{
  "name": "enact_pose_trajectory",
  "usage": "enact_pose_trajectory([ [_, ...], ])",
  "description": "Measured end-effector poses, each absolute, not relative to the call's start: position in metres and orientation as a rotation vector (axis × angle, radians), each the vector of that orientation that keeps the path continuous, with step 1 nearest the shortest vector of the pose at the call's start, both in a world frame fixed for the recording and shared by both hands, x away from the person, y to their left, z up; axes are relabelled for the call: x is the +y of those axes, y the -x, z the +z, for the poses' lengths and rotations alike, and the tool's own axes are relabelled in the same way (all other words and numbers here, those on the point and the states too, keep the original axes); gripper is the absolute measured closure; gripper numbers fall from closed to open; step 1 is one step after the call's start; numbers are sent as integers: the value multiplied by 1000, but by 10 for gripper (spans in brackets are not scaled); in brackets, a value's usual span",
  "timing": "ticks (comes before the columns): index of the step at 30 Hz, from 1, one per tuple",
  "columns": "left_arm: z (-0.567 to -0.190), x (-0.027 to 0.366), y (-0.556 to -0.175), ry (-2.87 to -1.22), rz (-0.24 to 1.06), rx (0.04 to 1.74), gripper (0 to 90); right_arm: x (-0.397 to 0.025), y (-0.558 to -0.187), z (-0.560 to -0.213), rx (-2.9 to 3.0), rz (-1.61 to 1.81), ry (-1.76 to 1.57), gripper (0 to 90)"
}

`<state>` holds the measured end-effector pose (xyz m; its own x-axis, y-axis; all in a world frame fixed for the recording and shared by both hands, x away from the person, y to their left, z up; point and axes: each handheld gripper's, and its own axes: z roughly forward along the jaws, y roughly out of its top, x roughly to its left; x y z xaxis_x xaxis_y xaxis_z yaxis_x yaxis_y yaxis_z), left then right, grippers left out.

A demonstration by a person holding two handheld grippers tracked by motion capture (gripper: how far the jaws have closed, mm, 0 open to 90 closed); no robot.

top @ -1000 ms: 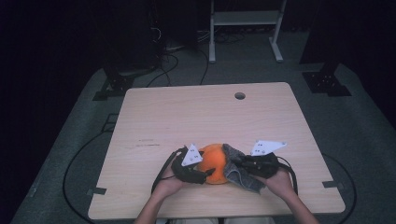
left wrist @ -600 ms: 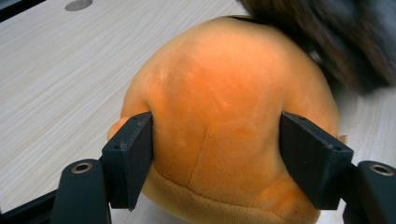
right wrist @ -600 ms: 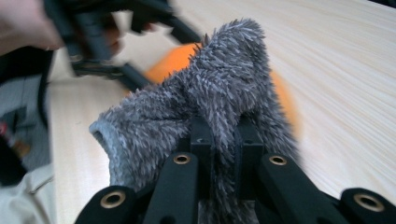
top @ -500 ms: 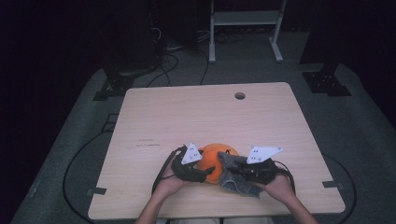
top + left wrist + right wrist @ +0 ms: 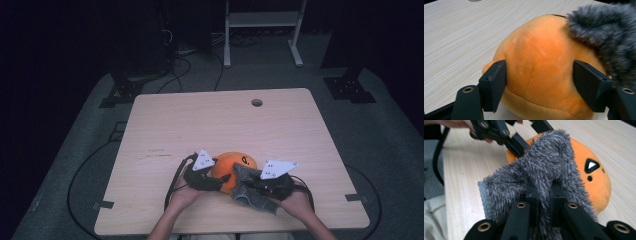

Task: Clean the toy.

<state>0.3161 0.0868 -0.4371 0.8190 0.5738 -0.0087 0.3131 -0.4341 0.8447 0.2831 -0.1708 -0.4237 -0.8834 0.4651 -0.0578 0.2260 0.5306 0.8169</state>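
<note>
An orange plush toy point(image 5: 231, 164) with a small black face mark lies near the front edge of the wooden table point(image 5: 200, 125). My left gripper point(image 5: 221, 179) holds it from the left; in the left gripper view both jaws press into the plush toy's point(image 5: 536, 42) sides, around my left gripper point(image 5: 539, 66). My right gripper point(image 5: 251, 184) is shut on a grey fuzzy cloth point(image 5: 247, 194). In the right gripper view the grey cloth point(image 5: 534, 167) bunches over my right gripper point(image 5: 544, 187) and drapes against the plush toy point(image 5: 589, 177). The grey cloth point(image 5: 606, 32) overlaps the plush toy's right side.
A round cable hole point(image 5: 256, 102) sits at the table's far side. Cables trail off the front edge and across the floor point(image 5: 100, 165). A white metal stand point(image 5: 262, 20) stands behind the table. A person's hands hold both grippers at the front edge.
My right gripper has drawn the grey cloth slightly left and nearer the front edge, against the plush toy. The left gripper and plush toy have barely moved.
</note>
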Motion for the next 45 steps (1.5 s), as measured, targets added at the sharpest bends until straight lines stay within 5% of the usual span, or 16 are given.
enact_pose_trajectory([
  [8,-437,81,-309,-2124,399,515,308,-202,-300,-420,2411,1323,-781,809],
  [14,-426,91,-315,-2012,323,563,159,-199,-297,-429,2476,1322,-726,807],
  [25,-431,78,-305,-2121,390,479,272,-193,-298,-414,2452,1339,-693,807],
  [33,-424,88,-318,-2058,319,593,61,-201,-284,-428,2513,1371,-587,808],
  [38,-430,82,-309,-2087,302,504,301,-205,-287,-427,2512,1361,-626,808],
  [45,-429,77,-302,-2118,368,421,335,-235,-301,-434,2502,1286,-789,809],
])
